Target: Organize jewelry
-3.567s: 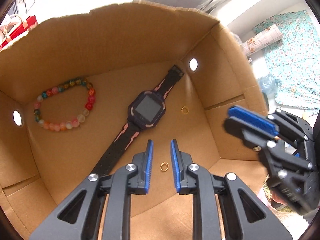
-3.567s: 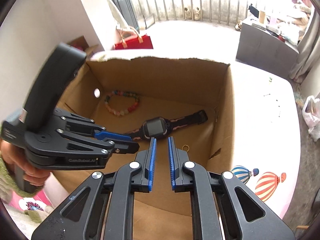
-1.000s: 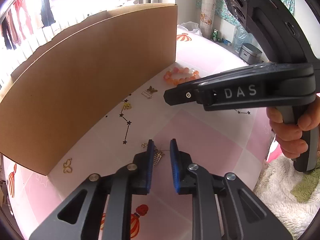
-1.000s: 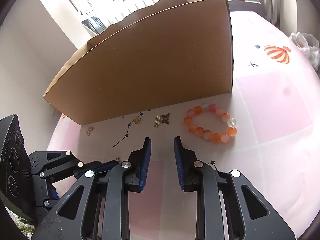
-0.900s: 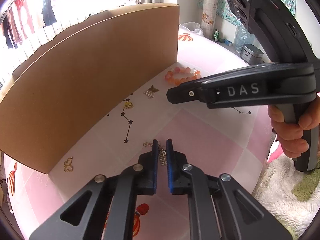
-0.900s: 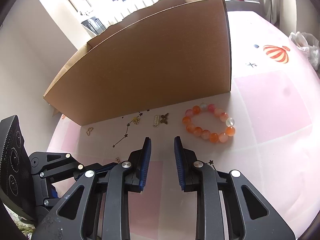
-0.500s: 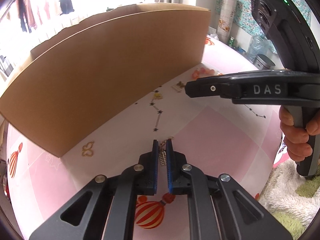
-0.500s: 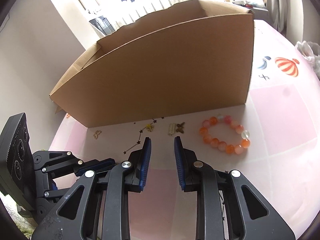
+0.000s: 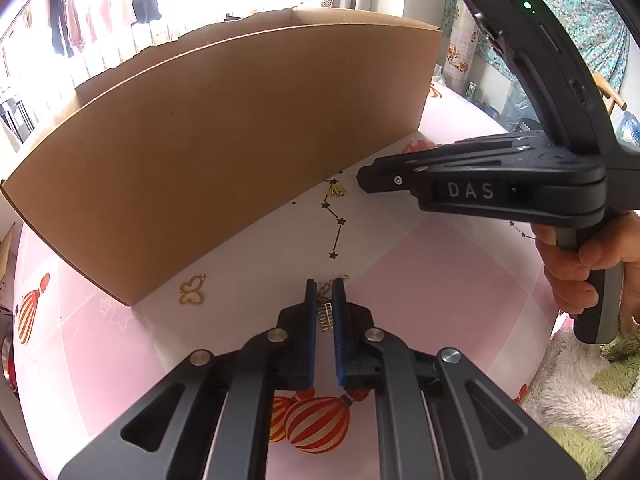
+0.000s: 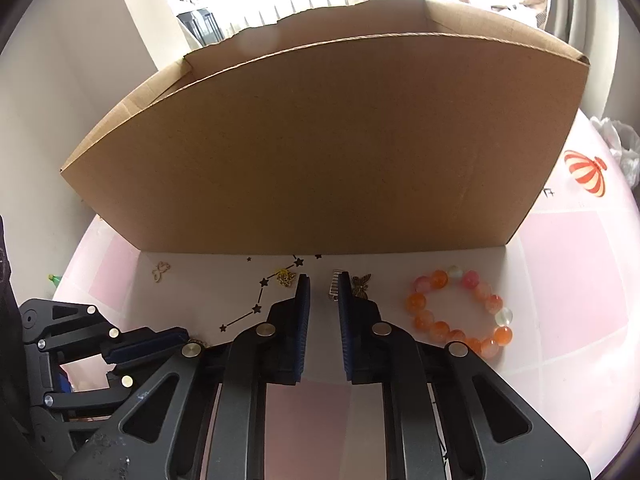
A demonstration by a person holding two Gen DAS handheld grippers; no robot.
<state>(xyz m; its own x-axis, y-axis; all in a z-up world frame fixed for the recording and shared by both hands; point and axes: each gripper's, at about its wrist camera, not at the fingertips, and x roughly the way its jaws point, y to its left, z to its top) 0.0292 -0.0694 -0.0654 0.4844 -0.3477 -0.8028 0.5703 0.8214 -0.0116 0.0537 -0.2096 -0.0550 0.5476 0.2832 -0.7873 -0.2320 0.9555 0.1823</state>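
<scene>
Left tongs pinch a small charm, ready for the box

Nearest, the left tongs [image 9: 325, 304] are pressed onto a small ladder-like metal charm [image 9: 325, 315] on a fine chain, held just above the pink counter [image 9: 432, 292], probably for carrying into the cardboard box [image 9: 224, 136]. The right tongs [image 10: 321, 300] hover spread and empty. Beyond lie a gold butterfly [image 9: 192, 290], a second charm [image 10: 333, 282] and an orange bead bracelet [image 10: 460, 308], all beside the box wall.

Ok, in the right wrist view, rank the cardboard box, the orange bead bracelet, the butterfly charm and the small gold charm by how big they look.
1. cardboard box, by far the largest.
2. orange bead bracelet.
3. butterfly charm and small gold charm: both tiny and much alike. The butterfly is partly hidden behind the right tongs, so I won't rank them.
</scene>
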